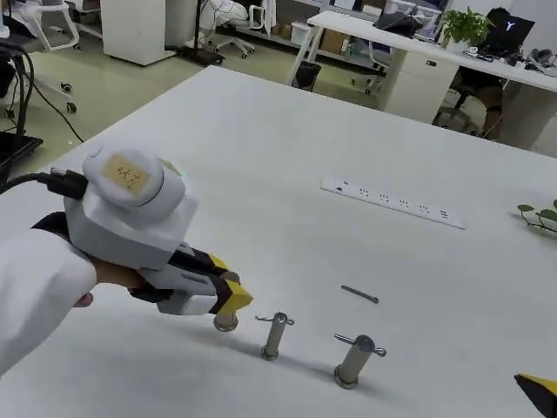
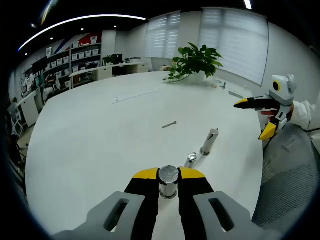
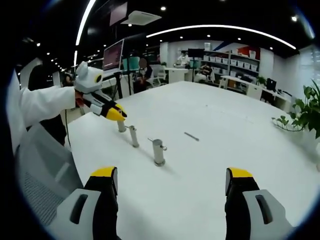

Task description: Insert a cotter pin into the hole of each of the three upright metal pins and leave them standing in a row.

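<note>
Three upright metal pins stand in a row near the table's front edge. My left gripper (image 1: 228, 298) is shut on the leftmost pin (image 1: 225, 321), which shows between its yellow tips in the left gripper view as pin (image 2: 168, 183). The middle pin (image 1: 272, 336) and the right pin (image 1: 352, 360) each carry a cotter pin through the top. A loose cotter pin (image 1: 359, 294) lies flat behind the row. My right gripper (image 3: 171, 179) hangs open above the table, well short of the row, with nothing in it; one of its yellow fingertips (image 1: 538, 388) shows at the lower right.
A white power strip (image 1: 392, 202) lies further back on the white table (image 1: 261, 148). A potted plant (image 1: 544, 216) sits at the right edge. Desks and chairs stand beyond the table. A person's white sleeve (image 1: 35, 296) holds the left gripper.
</note>
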The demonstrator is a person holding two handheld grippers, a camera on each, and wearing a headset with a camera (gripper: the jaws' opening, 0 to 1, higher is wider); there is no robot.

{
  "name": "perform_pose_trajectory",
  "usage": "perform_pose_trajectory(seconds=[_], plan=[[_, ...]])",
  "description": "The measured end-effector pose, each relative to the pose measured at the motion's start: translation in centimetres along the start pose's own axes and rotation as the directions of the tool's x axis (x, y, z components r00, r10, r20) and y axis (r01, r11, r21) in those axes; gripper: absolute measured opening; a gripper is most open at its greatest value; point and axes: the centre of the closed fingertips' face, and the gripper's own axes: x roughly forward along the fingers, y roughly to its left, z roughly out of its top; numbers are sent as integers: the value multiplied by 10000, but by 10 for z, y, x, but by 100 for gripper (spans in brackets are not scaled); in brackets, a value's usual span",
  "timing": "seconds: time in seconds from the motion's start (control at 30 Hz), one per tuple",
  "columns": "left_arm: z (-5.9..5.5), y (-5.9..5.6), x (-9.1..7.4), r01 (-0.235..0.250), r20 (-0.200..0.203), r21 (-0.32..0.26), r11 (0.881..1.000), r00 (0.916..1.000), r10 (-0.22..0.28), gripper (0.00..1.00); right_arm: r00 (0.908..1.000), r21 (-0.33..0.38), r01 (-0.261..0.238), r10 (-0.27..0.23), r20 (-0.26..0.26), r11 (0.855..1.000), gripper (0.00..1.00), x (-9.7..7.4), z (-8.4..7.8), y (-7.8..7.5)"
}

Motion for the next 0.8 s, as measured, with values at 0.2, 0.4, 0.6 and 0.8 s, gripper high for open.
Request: perform_pose_trajectory(seconds=[0.2,0.4,0.6,0.8], plan=[[-6,-23,-4,286,101,131,9995,9995,-288,10,10000,-100,-72,72,-28,9999,87,-1,0,6],[-5,-48,-1,762,69,555,9955,9970,-767,10,10000,-188,-78,78,-29,9998,88,-4,0,8],[-3,-67,7,1145,-5,996,9884,9934,-1150,10,10000,-138,-42,42,-42,9999,87,-5,-2,8],[-4,-79,21,1429,-96,1108,9835,9897,-1428,10,9998,-191,-49,45,-179,9998,87,-6,-4,7]])
